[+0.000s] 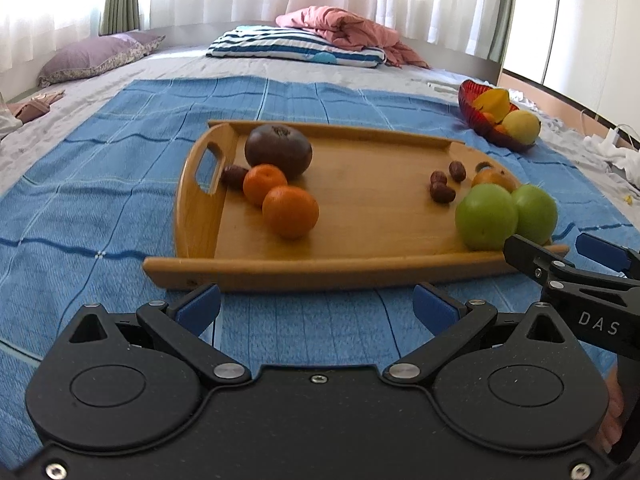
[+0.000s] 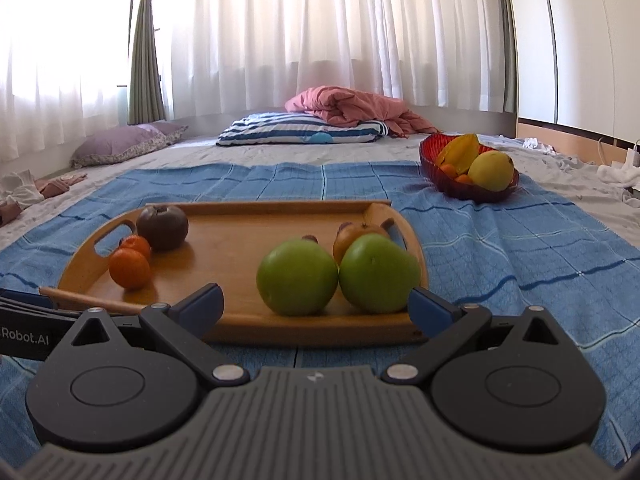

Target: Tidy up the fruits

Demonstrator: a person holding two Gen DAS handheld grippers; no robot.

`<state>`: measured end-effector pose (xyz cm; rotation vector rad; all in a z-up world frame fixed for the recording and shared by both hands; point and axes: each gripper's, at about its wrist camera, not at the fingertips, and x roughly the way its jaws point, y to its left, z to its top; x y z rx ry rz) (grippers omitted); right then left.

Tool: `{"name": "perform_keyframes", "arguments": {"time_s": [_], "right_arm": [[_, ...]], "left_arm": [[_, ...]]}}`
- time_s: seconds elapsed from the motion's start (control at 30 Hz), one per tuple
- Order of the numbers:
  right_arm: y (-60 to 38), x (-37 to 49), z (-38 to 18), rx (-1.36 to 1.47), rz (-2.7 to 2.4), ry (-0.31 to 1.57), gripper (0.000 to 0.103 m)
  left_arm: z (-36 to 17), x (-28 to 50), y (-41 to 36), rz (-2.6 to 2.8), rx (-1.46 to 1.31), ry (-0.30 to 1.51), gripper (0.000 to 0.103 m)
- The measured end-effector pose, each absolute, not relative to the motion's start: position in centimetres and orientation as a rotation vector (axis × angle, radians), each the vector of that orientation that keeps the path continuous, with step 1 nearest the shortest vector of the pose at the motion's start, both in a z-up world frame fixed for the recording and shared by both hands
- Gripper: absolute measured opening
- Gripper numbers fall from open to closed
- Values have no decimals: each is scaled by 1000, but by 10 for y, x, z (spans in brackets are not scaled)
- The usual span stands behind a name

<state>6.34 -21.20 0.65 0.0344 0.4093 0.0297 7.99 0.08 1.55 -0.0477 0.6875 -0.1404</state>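
Note:
A wooden tray (image 1: 360, 208) (image 2: 224, 240) lies on a blue cloth on the bed. On it are two oranges (image 1: 290, 211) (image 2: 130, 268), a dark round fruit (image 1: 278, 151) (image 2: 162, 227), two green apples (image 1: 486, 216) (image 2: 297, 277), several small brown dates (image 1: 442, 194) and an orange-brown fruit (image 1: 494, 179) (image 2: 352, 238). A red bowl (image 1: 474, 118) (image 2: 452, 186) at the far right holds yellow fruit. My left gripper (image 1: 316, 308) is open and empty, just short of the tray's near rim. My right gripper (image 2: 316, 306) is open and empty, right in front of the green apples; it also shows in the left wrist view (image 1: 560, 254).
The blue checked cloth (image 1: 100, 200) (image 2: 520, 240) covers the grey bedsheet. A striped pillow (image 1: 296, 48) (image 2: 300, 132), a pink quilt (image 1: 348, 28) and a purple pillow (image 1: 92, 56) lie at the far end. White clutter lies at the right edge (image 1: 612, 152).

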Motion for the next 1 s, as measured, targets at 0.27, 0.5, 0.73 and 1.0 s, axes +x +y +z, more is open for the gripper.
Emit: {"name": "perform_keyframes", "arguments": {"time_s": [0.27, 0.5, 0.73, 1.0], "right_arm": [[-211, 63, -3, 20, 21, 431, 103], [-211, 65, -10, 19, 18, 449, 103], [-209, 70, -16, 18, 15, 476, 103], [-208, 75, -23, 22, 9, 509, 103]], "left_arm": [[7, 80, 3, -122, -52, 700, 103], [1, 82, 4, -110, -59, 705, 103], [-6, 82, 1, -93, -44, 707, 103], [-11, 82, -1, -81, -31, 702, 103]]}}
